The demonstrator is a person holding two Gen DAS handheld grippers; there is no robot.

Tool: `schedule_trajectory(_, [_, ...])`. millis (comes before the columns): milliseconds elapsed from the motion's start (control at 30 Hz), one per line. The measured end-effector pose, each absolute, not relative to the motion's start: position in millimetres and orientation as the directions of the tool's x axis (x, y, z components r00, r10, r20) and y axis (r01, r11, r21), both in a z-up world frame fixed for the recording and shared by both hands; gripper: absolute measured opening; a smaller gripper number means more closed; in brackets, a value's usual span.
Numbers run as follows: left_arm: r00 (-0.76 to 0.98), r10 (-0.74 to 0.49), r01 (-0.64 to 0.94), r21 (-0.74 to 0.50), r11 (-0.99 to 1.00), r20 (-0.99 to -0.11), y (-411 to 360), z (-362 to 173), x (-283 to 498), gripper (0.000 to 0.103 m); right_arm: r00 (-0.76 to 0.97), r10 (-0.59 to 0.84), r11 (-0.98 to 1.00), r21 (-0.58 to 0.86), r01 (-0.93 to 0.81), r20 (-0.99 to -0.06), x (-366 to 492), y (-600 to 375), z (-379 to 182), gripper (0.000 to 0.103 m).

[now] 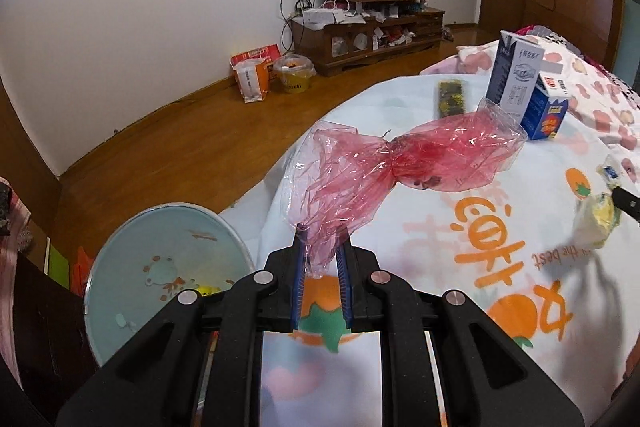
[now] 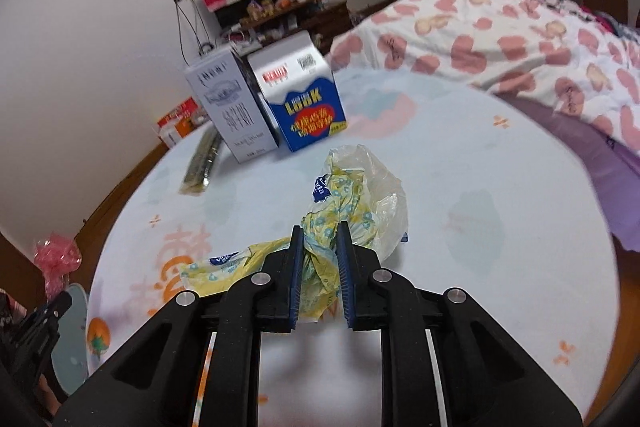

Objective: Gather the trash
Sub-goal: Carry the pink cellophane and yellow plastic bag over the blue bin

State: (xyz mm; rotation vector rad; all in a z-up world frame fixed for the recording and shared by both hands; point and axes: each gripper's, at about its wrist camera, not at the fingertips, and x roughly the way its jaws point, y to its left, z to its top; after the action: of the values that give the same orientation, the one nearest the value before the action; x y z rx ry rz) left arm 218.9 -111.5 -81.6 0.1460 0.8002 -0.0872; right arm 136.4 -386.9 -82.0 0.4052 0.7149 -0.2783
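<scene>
Colours across my bed and floor

My black, blue-padded left gripper [image 1: 322, 247] pinches a translucent red cellophane wrapper [image 1: 400, 163]; my matching right gripper [image 2: 320, 243] pinches a crumpled yellow plastic wrapper with blue-green flower dots [image 2: 344, 203]. The white bedsheet [image 1: 460, 267] carries orange lettering and orange persimmons with green leaves. I see a grey-white tall carton [image 2: 232, 107], a blue-and-white carton with yellow letters [image 2: 304, 103], a pale blue round basin with cartoon prints [image 1: 160, 267], and a white quilt with pink hearts [image 2: 500, 43].

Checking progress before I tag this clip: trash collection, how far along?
Done: little, a few scraps lie in the bin. In hand: left gripper shut on the red wrap, right gripper shut on the yellow bag. Left: two cartons and a flat packet on the bed.
</scene>
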Motion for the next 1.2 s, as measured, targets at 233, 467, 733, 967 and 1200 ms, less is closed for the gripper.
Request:
schedule_trajectory(233, [0.707, -0.004, 0.122, 0.116, 0.986, -0.707, -99.0, -72.8, 194.3, 0.015, 0.752, -0.158, 0.924, 0.173, 0.342, -0.64, 95.7, -355.1, -61.4, 0.017])
schedule_trajectory(467, [0.709, 0.006, 0.112, 0.122, 0.986, -0.705, -82.0, -71.6, 167.2, 0.015, 0.762, -0.14, 0.94, 0.158, 0.304, -0.633, 72.2, -331.0, -58.3, 0.017])
schedule_trajectory(733, [0.712, 0.01, 0.103, 0.119, 0.987, -0.702, -65.2, -71.3, 149.5, 0.015, 0.767, -0.109, 0.955, 0.148, 0.257, -0.632, 58.5, -300.3, -60.4, 0.017])
schedule_trajectory(967, [0.713, 0.014, 0.086, 0.108, 0.99, -0.701, -50.3, -70.3, 141.1, 0.015, 0.777, -0.08, 0.967, 0.141, 0.213, -0.625, 52.8, -279.1, -57.9, 0.017])
schedule_trajectory(1200, [0.716, 0.019, 0.074, 0.104, 0.992, -0.698, -39.5, -70.2, 134.4, 0.015, 0.785, -0.054, 0.975, 0.138, 0.175, -0.617, 50.7, -259.2, -55.0, 0.017])
